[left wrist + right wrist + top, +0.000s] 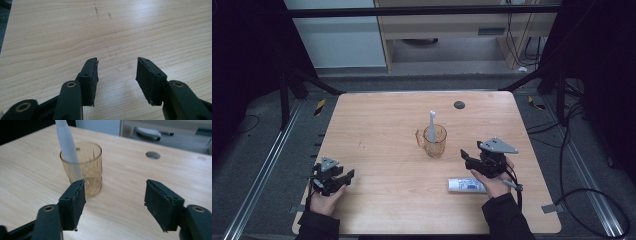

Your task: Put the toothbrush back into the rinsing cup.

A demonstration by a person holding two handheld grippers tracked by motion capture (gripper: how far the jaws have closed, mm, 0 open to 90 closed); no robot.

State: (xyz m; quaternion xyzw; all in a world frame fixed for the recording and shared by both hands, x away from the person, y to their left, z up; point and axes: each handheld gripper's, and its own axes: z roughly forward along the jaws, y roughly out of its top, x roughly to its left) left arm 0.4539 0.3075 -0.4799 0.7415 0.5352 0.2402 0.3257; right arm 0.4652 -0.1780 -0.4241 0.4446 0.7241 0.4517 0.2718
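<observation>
- Right gripper (115, 202): jaws spread, empty, facing the glass (86, 167) holding a toothbrush (67, 147).
- Tube (466, 185): flat on the table (377, 120), just beside that hand.
- Left gripper (117, 80): spread, idle.
- Advice: approach level; avoid tipping the glass.

I have the table (377, 120) in front of me, with the cup (435, 141) standing near its middle and the toothbrush (432, 125) upright inside it, leaning on the rim. Behind the cup, toward the far edge, sits the cable hole (459, 104). The tube (466, 185) lies flat on the table nearer my side, in front of the cup and a little to its right. My right gripper (468, 156) is just above the tube, right of the cup and near it; in the right gripper view the cup (82, 167) stands ahead of its left jaw. My left gripper (343, 178) sits near the table's near left corner, well apart from the cup, over bare tabletop (105, 32).
</observation>
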